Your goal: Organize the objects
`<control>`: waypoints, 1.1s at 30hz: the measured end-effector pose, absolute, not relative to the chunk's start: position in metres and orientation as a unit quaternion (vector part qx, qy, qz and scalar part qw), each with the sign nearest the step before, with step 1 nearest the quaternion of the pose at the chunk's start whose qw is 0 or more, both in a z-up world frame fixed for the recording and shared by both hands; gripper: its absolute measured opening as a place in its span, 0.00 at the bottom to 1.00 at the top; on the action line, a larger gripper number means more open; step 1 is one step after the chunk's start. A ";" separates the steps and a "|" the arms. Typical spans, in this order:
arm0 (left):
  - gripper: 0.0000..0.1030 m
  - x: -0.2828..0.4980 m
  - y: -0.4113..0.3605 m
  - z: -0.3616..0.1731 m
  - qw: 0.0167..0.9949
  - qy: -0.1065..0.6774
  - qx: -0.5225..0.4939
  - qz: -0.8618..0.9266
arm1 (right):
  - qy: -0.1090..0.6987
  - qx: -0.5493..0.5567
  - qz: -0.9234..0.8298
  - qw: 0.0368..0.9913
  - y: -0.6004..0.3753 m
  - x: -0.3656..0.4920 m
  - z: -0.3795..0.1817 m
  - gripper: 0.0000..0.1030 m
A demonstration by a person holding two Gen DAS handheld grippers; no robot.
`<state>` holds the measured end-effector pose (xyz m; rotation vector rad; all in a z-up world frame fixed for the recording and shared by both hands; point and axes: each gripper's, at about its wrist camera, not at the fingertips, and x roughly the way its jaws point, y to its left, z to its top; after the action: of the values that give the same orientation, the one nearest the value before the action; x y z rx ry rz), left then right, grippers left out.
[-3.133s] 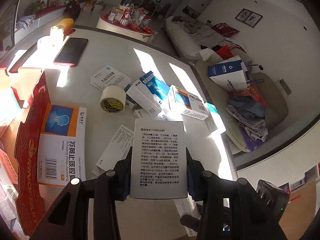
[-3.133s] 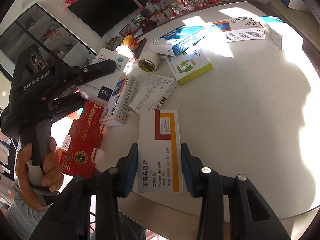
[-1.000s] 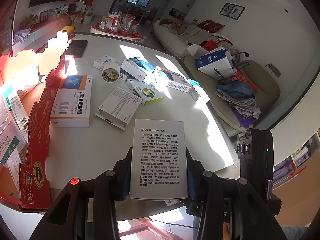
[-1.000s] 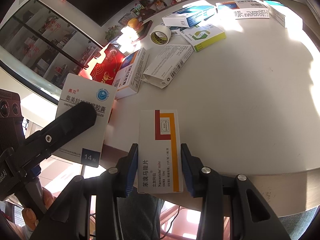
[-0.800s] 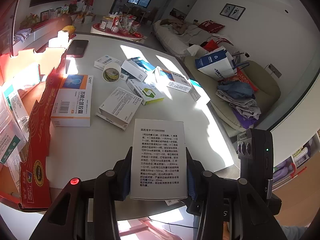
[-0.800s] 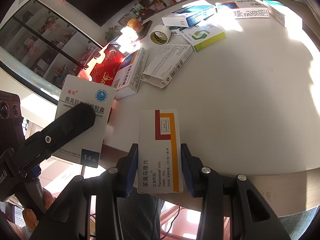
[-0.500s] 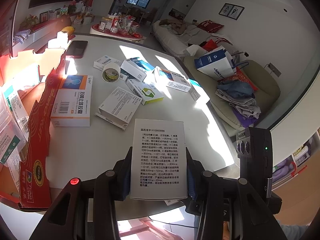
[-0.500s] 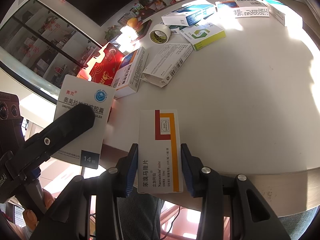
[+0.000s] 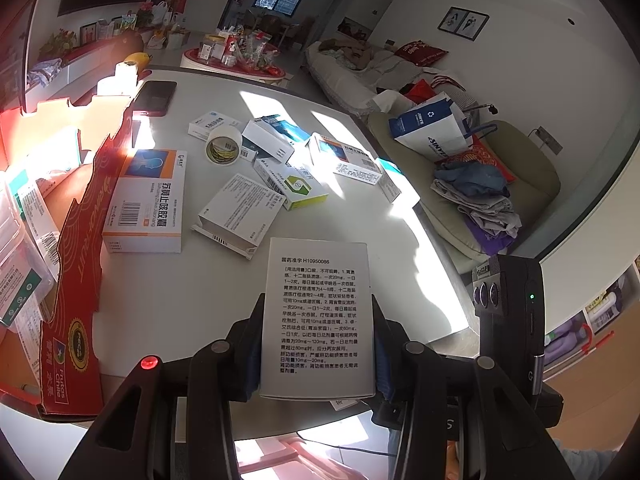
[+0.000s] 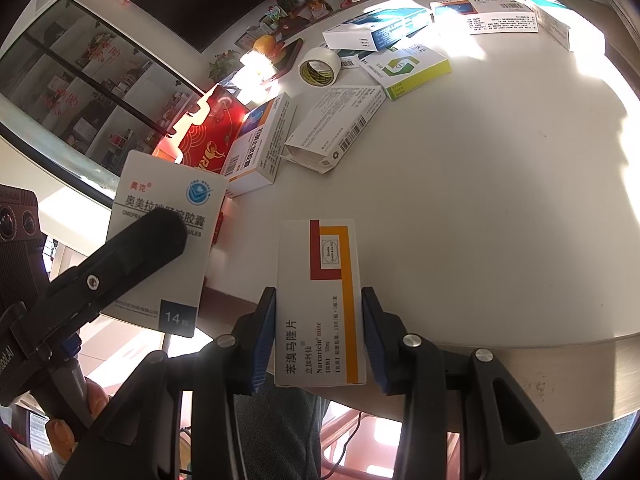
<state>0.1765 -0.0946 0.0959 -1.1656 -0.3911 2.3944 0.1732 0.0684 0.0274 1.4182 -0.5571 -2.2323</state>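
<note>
medicine boxes: one in each gripper, the rest loose on the white table point(image 9: 168, 292)
left gripper point(image 9: 318, 344): clamped on a white box point(image 9: 318, 316) whose printed back faces the camera; held up over the near edge of the table
right gripper point(image 10: 320, 336): clamped on a red and yellow striped box point(image 10: 318, 304), also above the near table edge
what changed: about three seconds ago both grippers were low over the table among the boxes; now they are pulled back and raised, so much more of the table shows. over the last second neither box nor gripper has shifted
red carton point(image 9: 80, 264): stands open at the left edge of the table with packets already inside; it looks like the place the boxes go
loose on the table: an orange and white box point(image 9: 146, 200), a box with an open flap point(image 9: 236, 210), a green and yellow box point(image 9: 298, 188), a tape roll point(image 9: 223, 149), more boxes behind
meaning: both picks look done and secure; the pause reads as a hold before carrying the two boxes to the red carton
left to do: several boxes remain, so the task is early to midway
</note>
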 end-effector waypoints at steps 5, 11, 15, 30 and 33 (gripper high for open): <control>0.45 0.177 -0.095 0.096 0.223 -0.142 -0.422 0.867 | -0.202 0.512 -0.806 0.217 0.068 0.174 0.026 0.39; 0.45 0.177 -0.097 0.097 0.222 -0.144 -0.421 0.868 | -0.202 0.513 -0.806 0.216 0.067 0.174 0.025 0.39; 0.45 0.177 -0.099 0.097 0.219 -0.146 -0.419 0.869 | -0.200 0.513 -0.807 0.215 0.067 0.173 0.025 0.39; 0.45 0.177 -0.101 0.099 0.218 -0.148 -0.415 0.871 | -0.201 0.513 -0.806 0.216 0.067 0.173 0.026 0.39; 0.45 0.176 -0.102 0.101 0.217 -0.149 -0.414 0.871 | -0.200 0.513 -0.806 0.216 0.067 0.174 0.026 0.39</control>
<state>0.1758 -0.1024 0.1010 -1.1462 -0.4116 2.4134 0.1738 0.0671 0.0259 1.4205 -0.5549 -2.2347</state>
